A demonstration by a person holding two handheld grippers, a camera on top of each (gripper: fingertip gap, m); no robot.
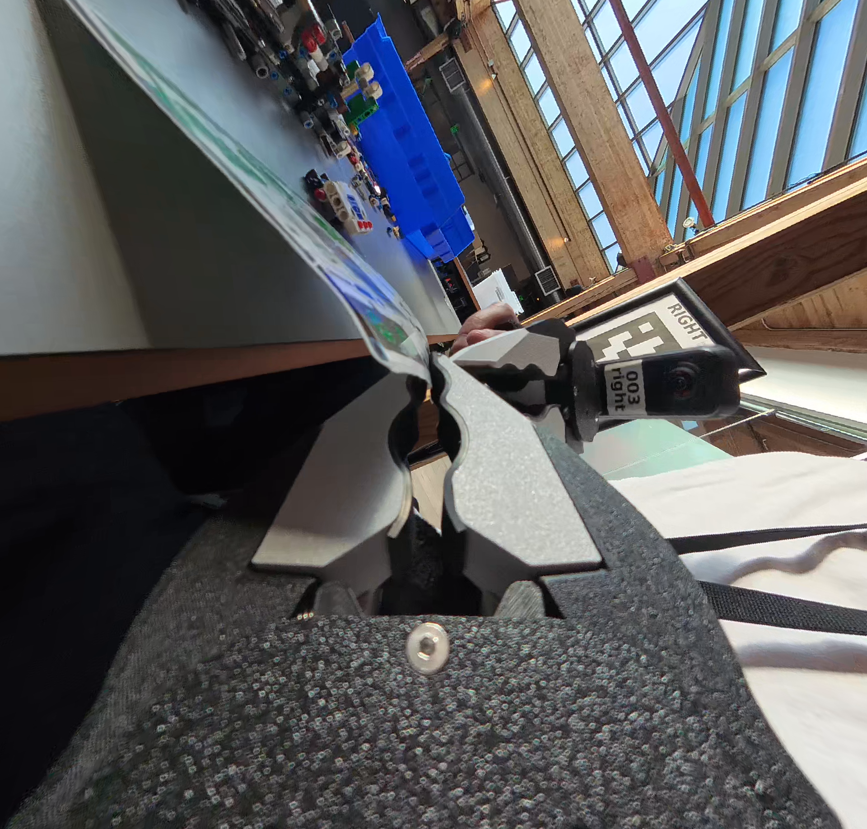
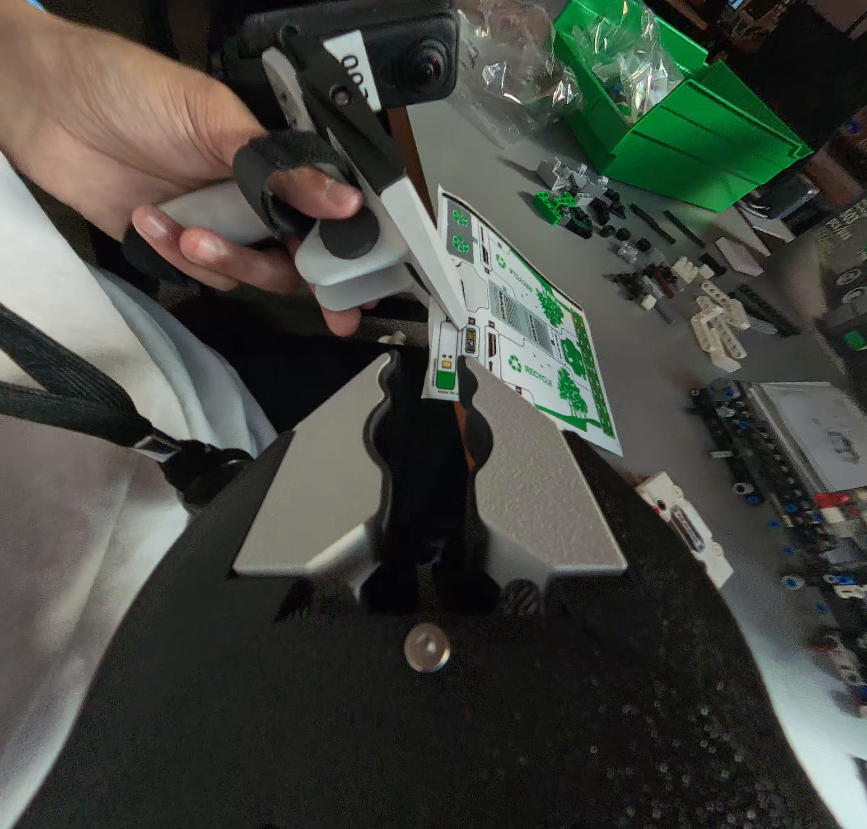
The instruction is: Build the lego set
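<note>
Pinching sticker sheet corner with left gripper at table edge; right gripper spread, one fingertip beside sheet's near corner, sheet running away over grey table.

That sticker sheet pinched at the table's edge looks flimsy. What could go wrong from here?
The left gripper pinches only the corner of the sticker sheet, which already curves there, so a pull could crease or tear it.

The right gripper is open, one fingertip against the sheet's edge; pushing might buckle the sheet or lift a sticker.

Dragging the sheet could sweep the small building pieces beside it across the table.
</note>
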